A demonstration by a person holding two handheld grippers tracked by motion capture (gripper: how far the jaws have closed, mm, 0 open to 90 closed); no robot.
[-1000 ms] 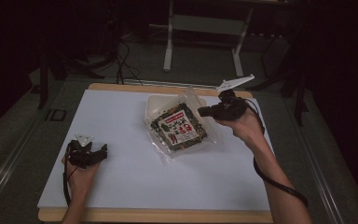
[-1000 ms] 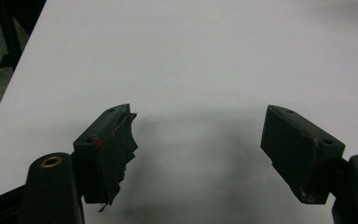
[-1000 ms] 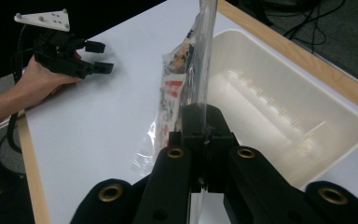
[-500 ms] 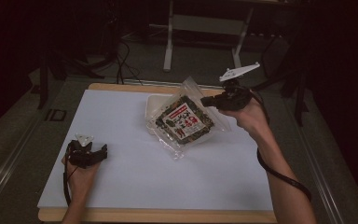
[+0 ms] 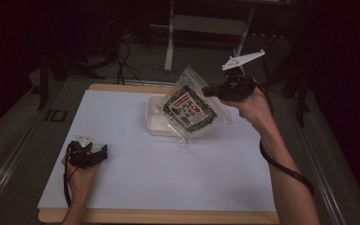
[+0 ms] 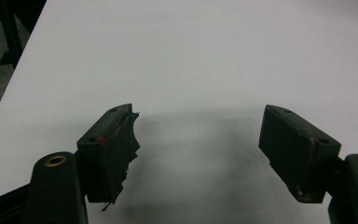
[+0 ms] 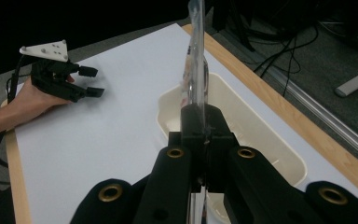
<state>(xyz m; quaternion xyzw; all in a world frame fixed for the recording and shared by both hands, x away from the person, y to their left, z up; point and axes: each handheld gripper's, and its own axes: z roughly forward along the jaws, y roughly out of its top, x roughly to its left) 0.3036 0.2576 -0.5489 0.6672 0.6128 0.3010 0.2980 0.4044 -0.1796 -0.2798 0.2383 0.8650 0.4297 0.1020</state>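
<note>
The right gripper point(image 5: 209, 90) has its jaws clamped flat on the edge of a clear plastic bag with a red-and-white label and dark contents point(image 5: 187, 110), and holds it tilted in the air above a shallow cream plastic tray point(image 5: 155, 123) at the far side of the white table surface point(image 5: 168, 178). In the right gripper view the bag point(image 7: 196, 60) runs edge-on up from the shut jaws, with the tray point(image 7: 279, 154) just below. The step in hand looks like carrying the bag clear of the tray; the next move calls for a firm grip while the bag swings over bare table, and a low, level set-down.

The left gripper point(image 5: 104, 152) rests on the near left of the table, well apart from the bag. Its jaws have just been closing a little, yet stand wide with nothing between them.
</note>
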